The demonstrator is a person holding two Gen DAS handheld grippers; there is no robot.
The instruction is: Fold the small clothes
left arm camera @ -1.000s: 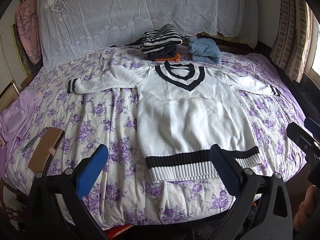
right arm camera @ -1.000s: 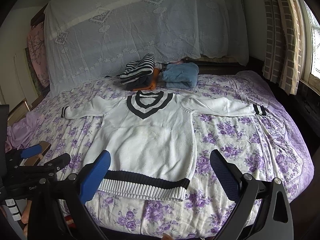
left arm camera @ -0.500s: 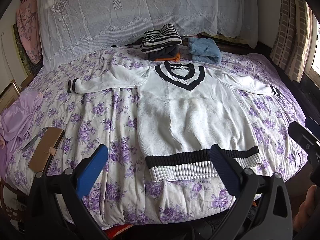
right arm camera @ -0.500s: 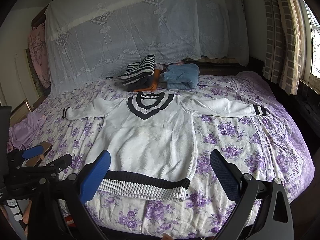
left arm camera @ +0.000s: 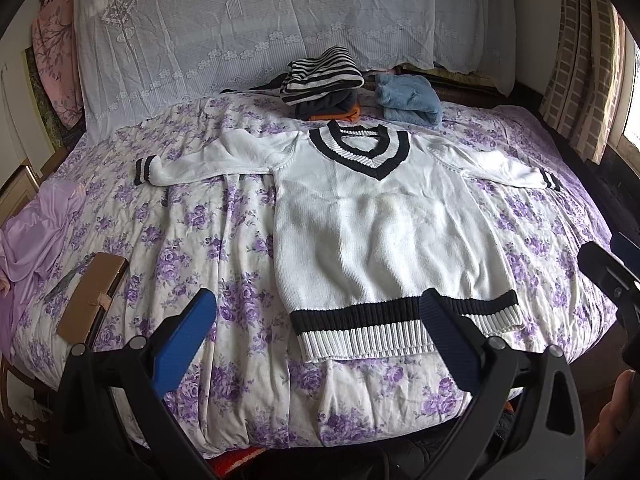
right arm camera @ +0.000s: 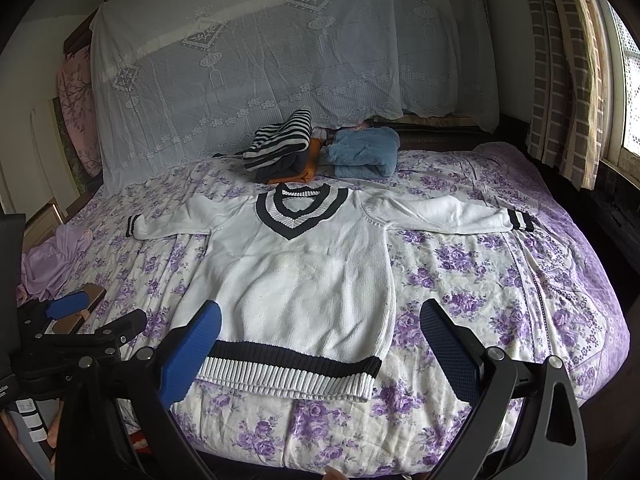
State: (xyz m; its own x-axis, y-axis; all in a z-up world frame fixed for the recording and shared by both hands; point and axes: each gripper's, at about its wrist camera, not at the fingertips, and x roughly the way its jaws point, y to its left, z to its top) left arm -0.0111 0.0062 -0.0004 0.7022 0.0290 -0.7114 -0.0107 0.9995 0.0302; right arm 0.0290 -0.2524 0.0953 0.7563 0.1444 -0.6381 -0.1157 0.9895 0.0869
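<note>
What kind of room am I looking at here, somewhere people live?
Most likely a bedroom in a home. A wide bed with a purple floral bedspread fills the view, a white lace cloth hangs behind it, and checked curtains frame a window. A white knitted V-neck sweater with black trim lies spread out flat on the bed.

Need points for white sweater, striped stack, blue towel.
white sweater (left arm camera: 380, 240), left wrist view, middle of the chest panel.
striped stack (right arm camera: 280, 142), right wrist view, top striped garment of the pile.
blue towel (left arm camera: 408, 102), left wrist view, centre of the folded bundle.
</note>
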